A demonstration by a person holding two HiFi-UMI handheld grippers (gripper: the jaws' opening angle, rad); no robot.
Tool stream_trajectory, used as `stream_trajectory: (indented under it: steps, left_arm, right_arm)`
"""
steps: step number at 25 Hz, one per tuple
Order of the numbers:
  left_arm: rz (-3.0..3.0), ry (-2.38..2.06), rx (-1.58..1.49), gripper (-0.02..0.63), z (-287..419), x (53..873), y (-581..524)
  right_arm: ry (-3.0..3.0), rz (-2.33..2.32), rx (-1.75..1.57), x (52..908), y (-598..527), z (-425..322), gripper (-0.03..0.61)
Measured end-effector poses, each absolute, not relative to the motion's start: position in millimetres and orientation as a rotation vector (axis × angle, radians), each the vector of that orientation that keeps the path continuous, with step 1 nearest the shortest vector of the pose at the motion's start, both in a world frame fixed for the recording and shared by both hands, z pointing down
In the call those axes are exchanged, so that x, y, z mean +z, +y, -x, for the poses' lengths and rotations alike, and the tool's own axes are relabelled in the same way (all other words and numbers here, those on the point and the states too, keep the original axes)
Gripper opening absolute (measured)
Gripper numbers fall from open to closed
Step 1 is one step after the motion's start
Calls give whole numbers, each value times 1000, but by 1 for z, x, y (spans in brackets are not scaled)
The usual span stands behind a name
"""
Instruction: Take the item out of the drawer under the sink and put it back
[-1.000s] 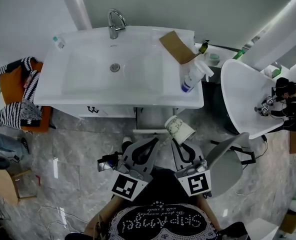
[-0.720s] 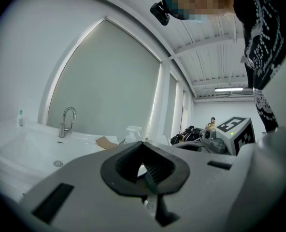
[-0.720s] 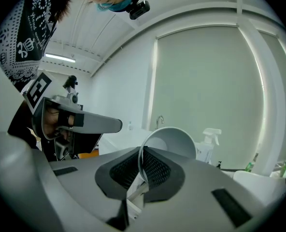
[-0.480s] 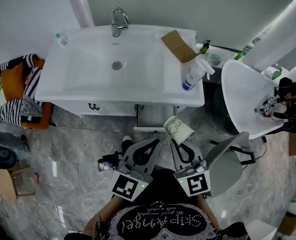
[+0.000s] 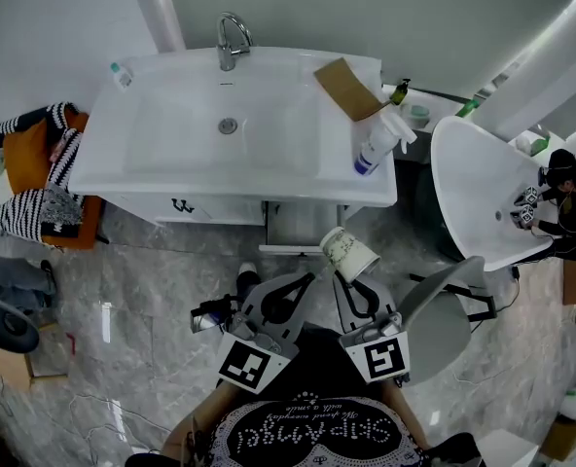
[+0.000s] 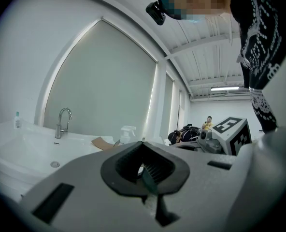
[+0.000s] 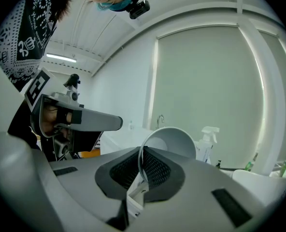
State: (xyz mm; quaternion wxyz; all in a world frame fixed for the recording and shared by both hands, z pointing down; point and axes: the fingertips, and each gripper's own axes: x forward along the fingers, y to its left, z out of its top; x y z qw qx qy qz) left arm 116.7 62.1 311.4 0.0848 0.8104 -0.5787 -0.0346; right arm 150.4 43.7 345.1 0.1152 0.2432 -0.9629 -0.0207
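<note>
Right gripper (image 5: 341, 278): jaws clamped on the rim wall of a paper cup (image 5: 349, 253); in the right gripper view (image 7: 142, 152) one pad sits inside the mouth and one outside.

Paper cup: white with a faint green print, lying tilted on its side in the air, mouth (image 7: 169, 141) turned back toward the gripper. It is held above the floor, just in front of the washbasin's front edge, at the right side of the drawer.

Left gripper (image 5: 306, 276): jaws together at the tips, nothing between the pads (image 6: 155, 170). Held just left of the right gripper, pointing at the drawer.

Drawer (image 5: 303, 227): white, under the washbasin, right of centre along the front edge, pulled out.

Washbasin (image 5: 171, 134): white, rectangular.
- Tap (image 5: 228, 42): chrome, middle of the back edge.
- Small bottle (image 5: 121, 74): back-left corner.
- Cardboard piece (image 5: 344, 90): brown, back-right corner.
- Spray bottle (image 5: 378, 144): white with a blue base, lying along the right edge.

Striped cloth (image 5: 35, 178): black and white, on an orange seat beside the washbasin's left edge.

Second white basin (image 5: 478, 193): well right of the washbasin, with a person (image 5: 565, 197) at its far side.
</note>
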Motion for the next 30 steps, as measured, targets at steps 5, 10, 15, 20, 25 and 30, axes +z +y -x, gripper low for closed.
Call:
stream_trajectory:
  steps: [5,10,15,20,25,30]
  left_arm:
    - [-2409,-1719,-115,3,-115,313,59]
    - [-2461,-1699,-139,3,-120,306,56]
    - [-2447,-1660,-174,3,-120,306,53]
    - [-2433,-1649,-167,3,-119,311,51]
    - [-2415,-1646,-173,3,-120,314,52]
    - [-2379,-1668,-166,3,-114,319,52]
  right_arm:
    - [-2825,-732,-63,344,42,-150,23]
    - [-2820,-752,-61,346,38,-152,23]
    - [-2810,-785,-49,345,32,-155,23]
    - [-2799,-787,-102,345,30,-158,23]
    - [-2575,-667,-335,367,33,-166,23]
    - [-2534,-663,-415,378,24,-164,23]
